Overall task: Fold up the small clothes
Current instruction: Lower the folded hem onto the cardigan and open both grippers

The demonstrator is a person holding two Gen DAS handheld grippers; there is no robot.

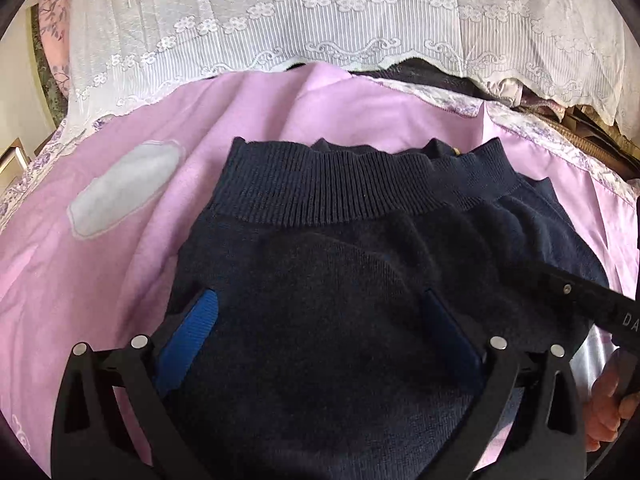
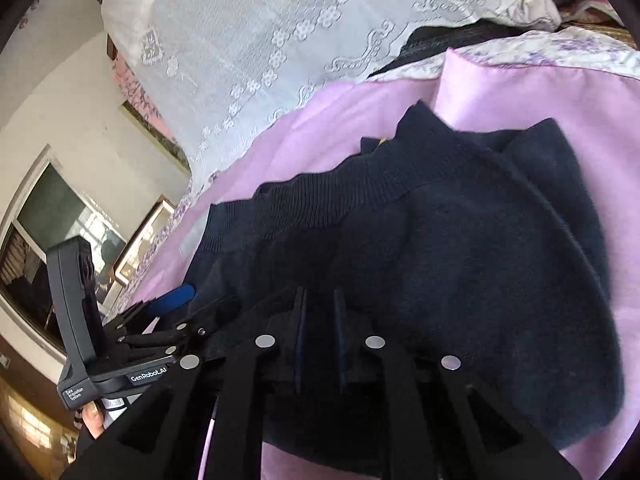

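Left wrist view: a dark navy knitted garment with a ribbed band (image 1: 360, 264) lies bunched on a pink-lilac bedsheet (image 1: 132, 264). The left gripper (image 1: 320, 312) sits low over it, jaws spread wide, the blue-padded fingers (image 1: 192, 332) straddling a mound of the knit without clamping it. A pale grey cloud-shaped patch (image 1: 120, 188) marks the sheet to the left. White lace fabric with flower trim (image 1: 280, 28) hangs behind the bed.

Right wrist view: the right gripper (image 2: 320, 320) shows jaws drawn narrow, fingers nearly parallel, pressed into the near edge of the garment (image 2: 460, 248); whether cloth is pinched between them cannot be told. The other gripper stands just beside it at lower left. The ribbed band (image 2: 340, 188) runs across the far side.
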